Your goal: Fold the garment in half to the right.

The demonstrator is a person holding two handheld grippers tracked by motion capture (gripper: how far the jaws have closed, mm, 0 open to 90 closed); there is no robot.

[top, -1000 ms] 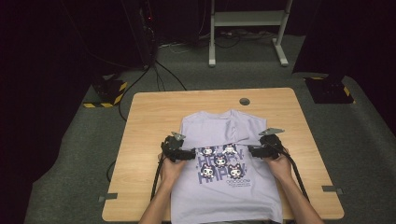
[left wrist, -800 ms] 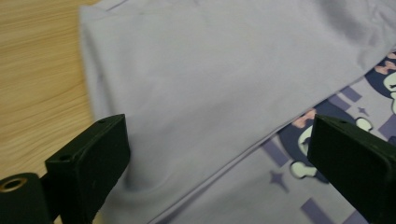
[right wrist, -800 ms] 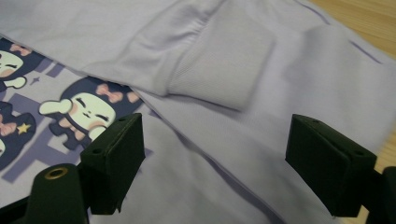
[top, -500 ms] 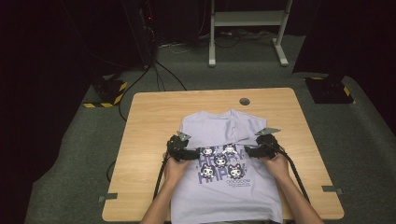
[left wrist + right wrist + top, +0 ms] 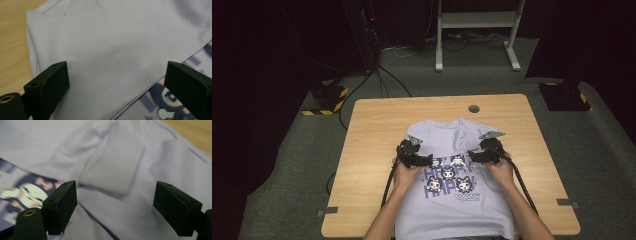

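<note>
Lavender T-shirt (image 5: 457,175) laid flat on wooden table (image 5: 372,150), printed side up, near the table's middle and toward the person's edge. Long axis running from the person's side to the far side; hem end at the near table edge, between the forearms, far end toward the round cable port (image 5: 473,108). Upper part folded down over the front, the fold's lower edge crossing just above the print. In the left gripper view that edge (image 5: 140,93) seen as a diagonal line, plain fabric above, print below. In the right gripper view a small rectangular cloth patch (image 5: 112,167) lying on the folded part, blank side up, no writing legible.

Print: two rows of cartoon cat-like heads (image 5: 449,175) in dark and pale tones, over block letters in purple. Lettering partly covered by the figures; appears to read "HAPPY", not certain. A line of small circles and fine text (image 5: 466,196) below, too small to read. No brand visible.

Left gripper (image 5: 428,161) resting at the left end of the fold, pointing inward toward the shirt's middle. Jaws spread wide in the left gripper view, fabric between them, nothing pinched. Right gripper (image 5: 472,155) at the right end of the fold, pointing inward likewise. Jaws spread wide in the right gripper view, the patch lying between them, nothing pinched. Both low over the cloth; contact with it cannot be told. Cables (image 5: 522,182) trailing back along the forearms.
</note>
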